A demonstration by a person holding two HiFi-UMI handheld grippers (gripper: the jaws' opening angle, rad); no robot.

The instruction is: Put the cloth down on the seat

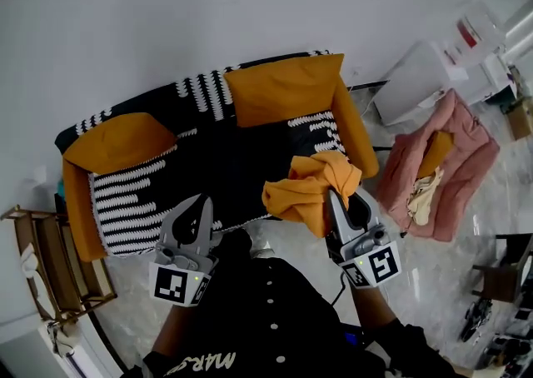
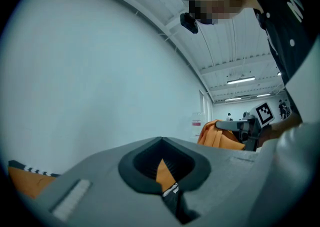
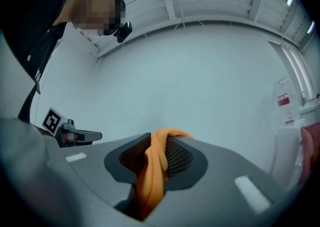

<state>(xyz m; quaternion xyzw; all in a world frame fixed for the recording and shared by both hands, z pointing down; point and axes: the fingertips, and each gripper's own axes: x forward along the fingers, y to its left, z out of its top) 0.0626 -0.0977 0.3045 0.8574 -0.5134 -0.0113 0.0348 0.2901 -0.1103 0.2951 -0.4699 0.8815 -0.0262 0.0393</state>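
Observation:
An orange cloth (image 1: 310, 191) hangs bunched from my right gripper (image 1: 333, 195), which is shut on it over the sofa's front right corner. In the right gripper view the cloth (image 3: 152, 171) is pinched as a twisted fold between the dark pads. The seat (image 1: 237, 170) is a black sofa with white stripes and orange arms. My left gripper (image 1: 202, 201) is over the seat's front edge at the left, its jaws together with nothing in them. From the left gripper view (image 2: 161, 142) I see the cloth (image 2: 220, 136) off to the right.
Two orange cushions (image 1: 283, 89) (image 1: 117, 143) lie against the sofa's back. A pink padded seat (image 1: 454, 160) with a pale cloth on it stands on the floor at right, a white box (image 1: 416, 77) behind it. A wooden rack (image 1: 50, 260) stands at left.

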